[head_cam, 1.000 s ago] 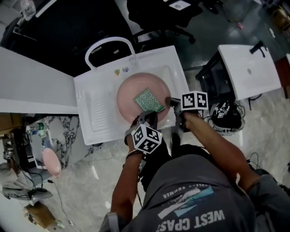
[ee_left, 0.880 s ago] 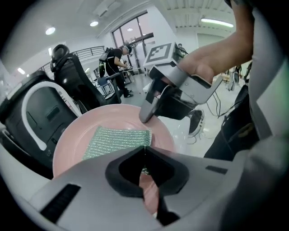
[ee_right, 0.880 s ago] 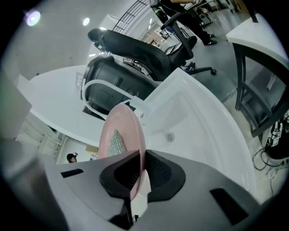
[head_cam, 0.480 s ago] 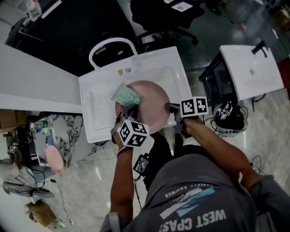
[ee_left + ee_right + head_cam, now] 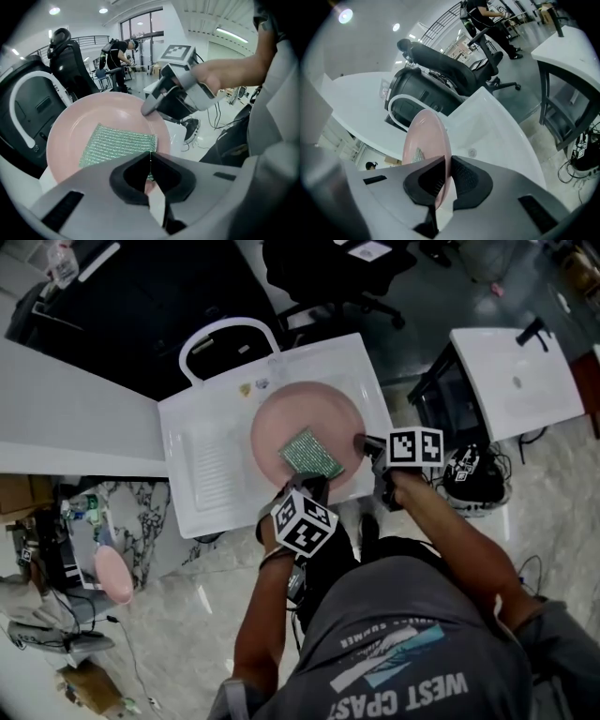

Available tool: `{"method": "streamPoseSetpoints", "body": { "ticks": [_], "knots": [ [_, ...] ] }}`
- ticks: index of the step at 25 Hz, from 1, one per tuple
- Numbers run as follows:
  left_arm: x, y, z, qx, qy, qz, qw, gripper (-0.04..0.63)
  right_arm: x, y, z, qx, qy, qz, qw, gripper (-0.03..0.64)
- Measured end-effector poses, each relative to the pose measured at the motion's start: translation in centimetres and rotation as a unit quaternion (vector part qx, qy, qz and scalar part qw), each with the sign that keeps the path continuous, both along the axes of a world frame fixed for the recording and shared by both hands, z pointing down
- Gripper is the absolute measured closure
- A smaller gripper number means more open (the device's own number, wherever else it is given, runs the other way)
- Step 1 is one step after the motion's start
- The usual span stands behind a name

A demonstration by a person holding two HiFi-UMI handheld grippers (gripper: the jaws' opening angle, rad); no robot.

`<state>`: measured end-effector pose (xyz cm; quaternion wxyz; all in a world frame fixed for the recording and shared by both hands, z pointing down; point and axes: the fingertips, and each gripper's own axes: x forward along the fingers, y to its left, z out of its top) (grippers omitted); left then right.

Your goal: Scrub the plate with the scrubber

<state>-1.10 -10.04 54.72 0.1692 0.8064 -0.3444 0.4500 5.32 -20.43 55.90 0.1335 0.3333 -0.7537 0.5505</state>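
While the white sink [image 5: 202,456] fills the middle of the head view, the pink plate [image 5: 305,413] sits over its basin, its right rim clenched in the right tool [image 5: 360,442]. The left tool [image 5: 313,482] is clamped on the near edge of the green scrubber [image 5: 311,452], which lies against the plate's face.

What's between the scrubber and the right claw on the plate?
Nothing but bare plate. In the head view, the scrubber lies apart from the right claw, which pinches the plate's rim. The left gripper view shows the same gap.
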Motion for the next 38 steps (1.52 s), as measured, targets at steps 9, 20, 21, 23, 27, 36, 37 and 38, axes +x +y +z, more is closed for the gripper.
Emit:
{"method": "streamPoseSetpoints", "body": {
  "ticks": [9,20,21,23,27,36,37,38],
  "knots": [
    [-6.8,-2.0,-1.2,0.039,-0.074,-0.045,0.9955,0.588,-1.9,1.8,-0.3,0.01,0.003,-0.037,0.999,0.575],
    [-0.2,-3.3,-0.8,0.026,-0.01,0.011,0.9996,0.588,-2.7,3.1,-0.5,0.003,0.005,-0.054,0.999,0.571],
    [0.6,-2.7,-0.6,0.021,-0.009,0.023,0.9995,0.588,-2.3,2.7,-0.5,0.003,0.004,-0.045,0.999,0.571],
    [1.6,-1.4,-0.1,0.013,-0.008,0.04,0.9991,0.589,-1.4,1.8,-0.6,0.004,0.003,-0.028,1.0,0.572],
    [1.8,-0.2,-0.3,0.022,-0.011,0.04,0.9989,0.589,0.1,0.4,-0.9,0.011,-0.003,-0.004,1.0,0.572],
    [-1.0,-0.8,-5.7,0.088,-0.005,-0.021,0.9959,0.589,1.6,0.4,-1.1,0.011,-0.007,0.002,1.0,0.572],
    [-1.3,-0.7,-6.4,0.096,-0.005,-0.028,0.9949,0.59,1.7,0.5,-1.1,0.011,-0.007,0.001,1.0,0.573],
    [-1.6,-0.7,-7.1,0.105,-0.006,-0.034,0.9939,0.589,1.9,0.6,-1.2,0.012,-0.008,0.001,1.0,0.572]
  ]
}}
